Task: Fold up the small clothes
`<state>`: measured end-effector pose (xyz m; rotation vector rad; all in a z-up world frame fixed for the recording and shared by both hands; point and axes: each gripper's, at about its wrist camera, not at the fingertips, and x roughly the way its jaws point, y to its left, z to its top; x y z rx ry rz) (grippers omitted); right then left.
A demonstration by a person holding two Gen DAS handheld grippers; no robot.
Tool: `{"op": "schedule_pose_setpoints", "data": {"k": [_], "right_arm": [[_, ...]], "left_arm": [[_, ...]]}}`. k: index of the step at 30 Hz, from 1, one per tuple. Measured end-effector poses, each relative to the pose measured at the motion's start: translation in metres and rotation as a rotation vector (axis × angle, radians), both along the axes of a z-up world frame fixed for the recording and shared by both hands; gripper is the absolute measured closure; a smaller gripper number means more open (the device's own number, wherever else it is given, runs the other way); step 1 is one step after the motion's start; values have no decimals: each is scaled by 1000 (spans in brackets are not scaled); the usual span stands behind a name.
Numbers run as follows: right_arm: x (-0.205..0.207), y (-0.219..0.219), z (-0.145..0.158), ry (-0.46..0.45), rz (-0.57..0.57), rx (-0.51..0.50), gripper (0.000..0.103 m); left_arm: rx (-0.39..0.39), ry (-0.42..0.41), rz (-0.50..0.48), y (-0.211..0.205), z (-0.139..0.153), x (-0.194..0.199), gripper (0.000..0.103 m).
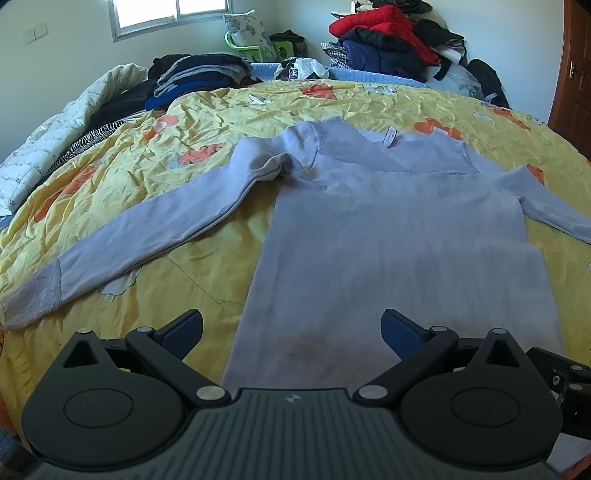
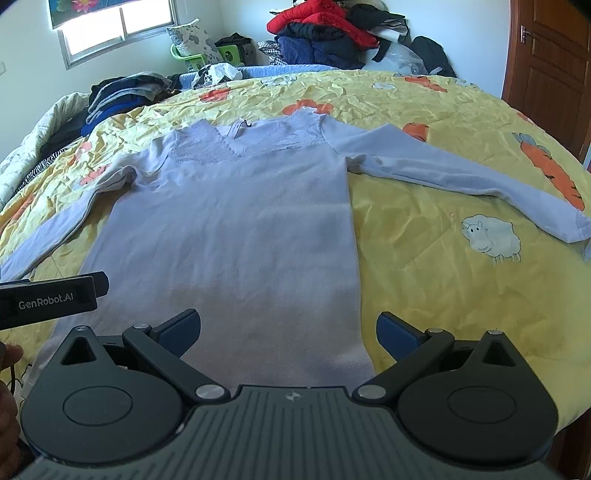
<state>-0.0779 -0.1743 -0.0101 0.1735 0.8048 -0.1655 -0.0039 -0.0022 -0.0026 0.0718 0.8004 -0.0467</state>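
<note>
Pale lilac long-sleeved knit top [image 1: 388, 236] lay flat ahead of both wide-spread, empty grippers' fingers [image 1: 400, 326]; a shallow pinch risked snagging the yellow quilt [image 2: 424, 229].

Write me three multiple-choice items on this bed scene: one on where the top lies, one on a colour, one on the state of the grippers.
1. Where does the lilac top lie?
A. On a chair
B. Spread flat on the yellow bedspread
C. On the clothes pile

2. What colour is the jacket topping the far clothes pile?
A. Red
B. Green
C. White

3. How do the left gripper and right gripper stand?
A. Both shut on a sleeve
B. One open, one shut
C. Both open, holding nothing

Key: 1 B, its body and both sleeves rest on the sheet. 2 A, bright red shows on top. 3 C, each pair of jaws is wide apart above the hem.
</note>
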Motion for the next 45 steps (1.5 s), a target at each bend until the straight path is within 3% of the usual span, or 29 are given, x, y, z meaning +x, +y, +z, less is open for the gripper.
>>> {"op": "schedule_pose_setpoints", "data": {"k": [45], "right_arm": [[0,-4,-5,-4,7,52,0]], "left_arm": [[14,3,-7,-3,-6,-1,0]]}}
